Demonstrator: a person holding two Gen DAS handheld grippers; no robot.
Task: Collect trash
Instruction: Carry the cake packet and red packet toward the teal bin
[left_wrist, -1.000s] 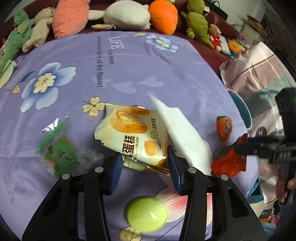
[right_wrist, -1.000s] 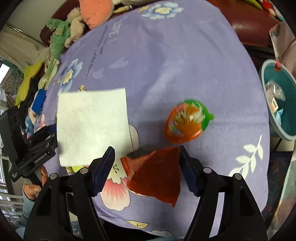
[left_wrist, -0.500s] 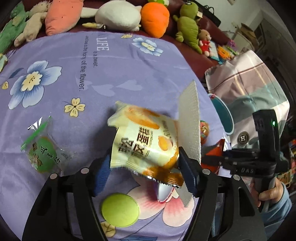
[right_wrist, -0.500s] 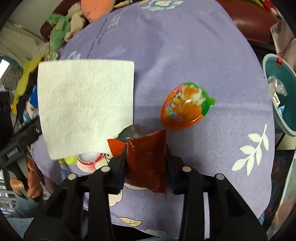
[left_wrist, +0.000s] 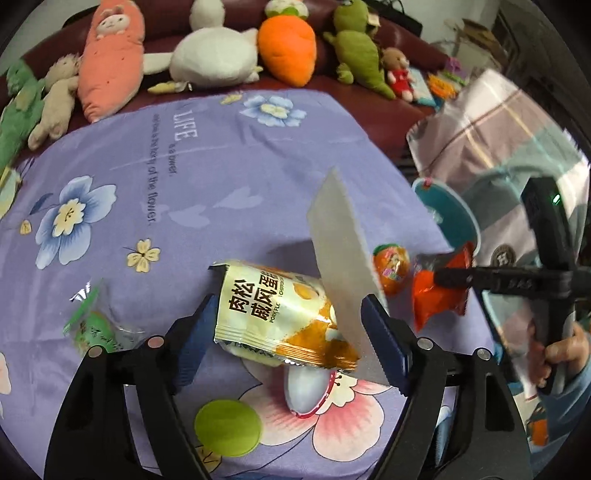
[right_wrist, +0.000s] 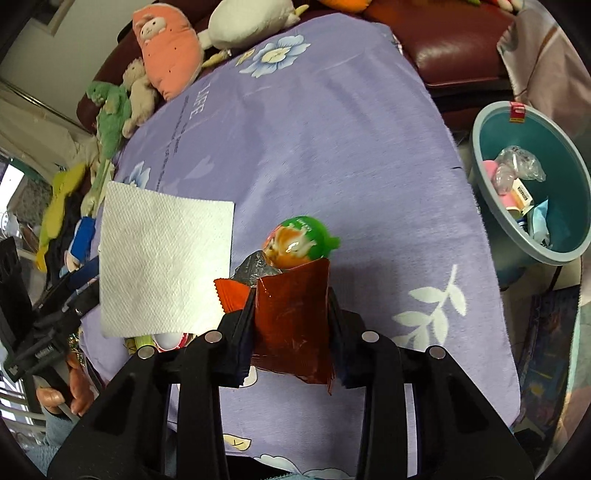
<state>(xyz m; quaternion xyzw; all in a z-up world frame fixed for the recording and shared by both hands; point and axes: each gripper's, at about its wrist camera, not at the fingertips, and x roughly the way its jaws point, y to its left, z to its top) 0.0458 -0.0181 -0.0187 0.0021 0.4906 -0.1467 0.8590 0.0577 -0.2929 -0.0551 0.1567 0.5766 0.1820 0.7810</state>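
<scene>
With its jaws opening, the left gripper (left_wrist: 286, 325) may drop the cake packet (left_wrist: 273, 314) and napkin (left_wrist: 343, 273) between them onto the cloth, while the right gripper (right_wrist: 291, 317) stays clamped on the red wrapper (right_wrist: 291, 317).

A: Item one, the purple flower-printed cloth worktop (left_wrist: 229, 155). What lies on it?

B: Between the left gripper (left_wrist: 288, 332) fingers, the yellow cake snack packet (left_wrist: 273, 314) with the white paper napkin (left_wrist: 343, 266) against its right side. Left of them, the clear green-printed wrapper (left_wrist: 92, 325). Right of them, the orange carrot-shaped plastic capsule (left_wrist: 391, 264).

A: And the right gripper (right_wrist: 291, 321)?

B: Closed on the red foil wrapper (right_wrist: 291, 325), just before the capsule.

A: Beyond the worktop?

B: The row of plush toys (left_wrist: 207, 55) on the dark red sofa (right_wrist: 461, 51) behind; the teal plastic basin (right_wrist: 495, 206) off the right edge, with litter in it.
</scene>
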